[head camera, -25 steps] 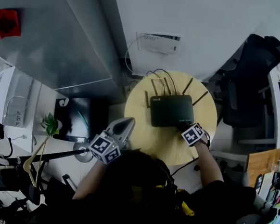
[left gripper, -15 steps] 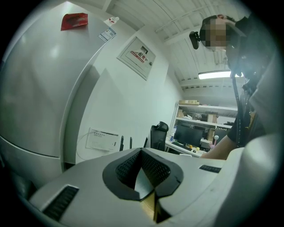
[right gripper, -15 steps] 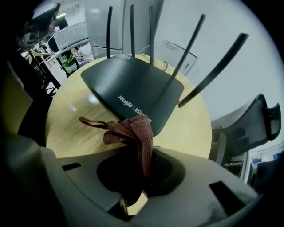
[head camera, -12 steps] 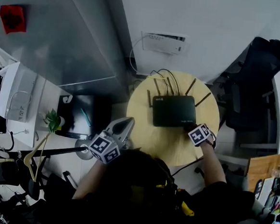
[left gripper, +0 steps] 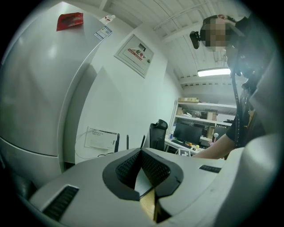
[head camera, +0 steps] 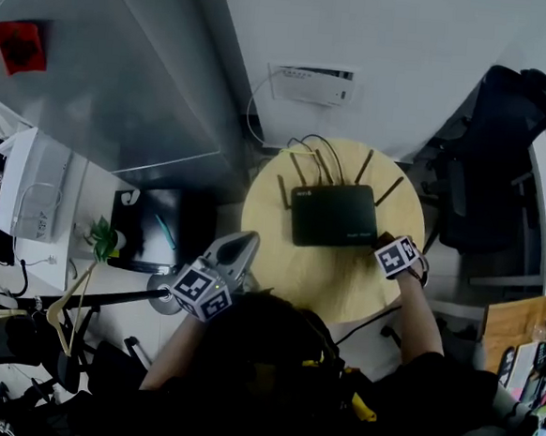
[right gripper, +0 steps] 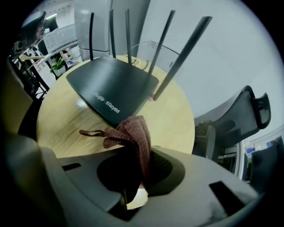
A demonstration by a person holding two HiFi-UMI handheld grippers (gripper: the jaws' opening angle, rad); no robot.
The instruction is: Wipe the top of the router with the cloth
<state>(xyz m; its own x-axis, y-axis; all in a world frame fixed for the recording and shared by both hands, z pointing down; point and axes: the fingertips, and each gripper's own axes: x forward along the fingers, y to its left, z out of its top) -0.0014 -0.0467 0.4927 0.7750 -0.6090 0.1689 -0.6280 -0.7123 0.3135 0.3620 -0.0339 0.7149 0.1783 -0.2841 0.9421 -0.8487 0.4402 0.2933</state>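
Right tool [head camera: 384, 242] clamped on the brown cloth [right gripper: 133, 133], just off the near-right corner of the router [head camera: 334, 215] on the round worktop [head camera: 343, 288], so it's ahead-left. Left tool [head camera: 243, 241] is pinched together empty, farther off.

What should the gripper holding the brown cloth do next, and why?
Probably slide the right gripper forward onto the flat black router. Its jaws pinch the brown knitted cloth, which hangs at the router's near edge, not yet on its top.
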